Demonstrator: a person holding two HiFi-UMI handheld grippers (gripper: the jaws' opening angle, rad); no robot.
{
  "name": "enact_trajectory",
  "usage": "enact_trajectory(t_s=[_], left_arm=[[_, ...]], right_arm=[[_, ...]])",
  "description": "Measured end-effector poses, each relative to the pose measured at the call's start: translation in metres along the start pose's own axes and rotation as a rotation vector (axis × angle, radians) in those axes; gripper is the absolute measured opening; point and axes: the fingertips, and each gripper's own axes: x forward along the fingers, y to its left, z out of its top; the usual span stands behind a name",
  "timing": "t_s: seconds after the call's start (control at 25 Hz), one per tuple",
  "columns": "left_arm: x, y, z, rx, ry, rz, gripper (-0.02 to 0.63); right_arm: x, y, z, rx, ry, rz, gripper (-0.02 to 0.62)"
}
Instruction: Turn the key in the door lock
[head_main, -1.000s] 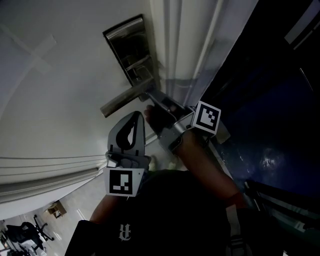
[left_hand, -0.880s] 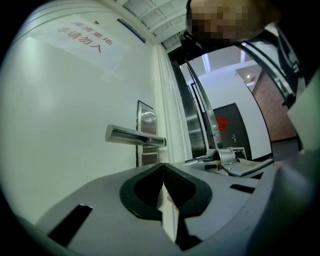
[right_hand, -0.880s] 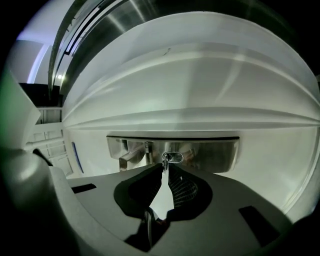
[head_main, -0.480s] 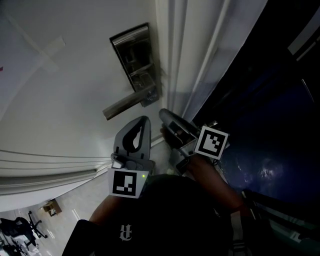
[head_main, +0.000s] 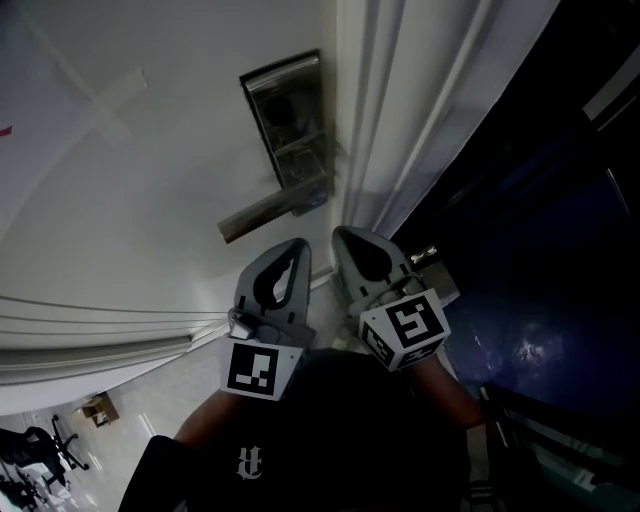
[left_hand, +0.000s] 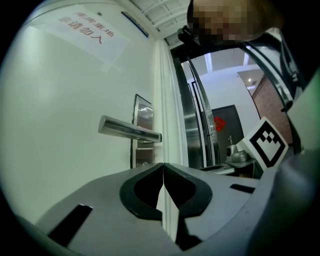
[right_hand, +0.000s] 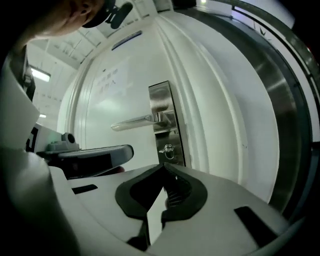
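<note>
right claw (head_main: 347, 238) drawn back from metal key (right_hand: 167, 149) | it and left claw (head_main: 296, 246) closed, empty | flat steel lever (head_main: 262, 213)

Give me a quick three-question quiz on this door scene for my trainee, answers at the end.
1. True or false: the right claw is clamped on the key.
2. Multiple choice: the door handle sits A) above the key, B) below the key, C) level with the key.
3. Fill in: the left claw and the right claw are both ____ and hold nothing.
Key: 1 false; 2 A; 3 shut.
</note>
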Motion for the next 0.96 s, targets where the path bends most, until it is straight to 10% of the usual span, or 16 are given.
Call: enact_trajectory(t_s=[0.96], left_arm=[[0.0062, 0.0030, -0.0011, 0.016, -0.008, -0.022, 0.006]], right_arm=[[0.0060, -0.0058, 0.0106, 0.052, -0.023, -0.023, 0.014]])
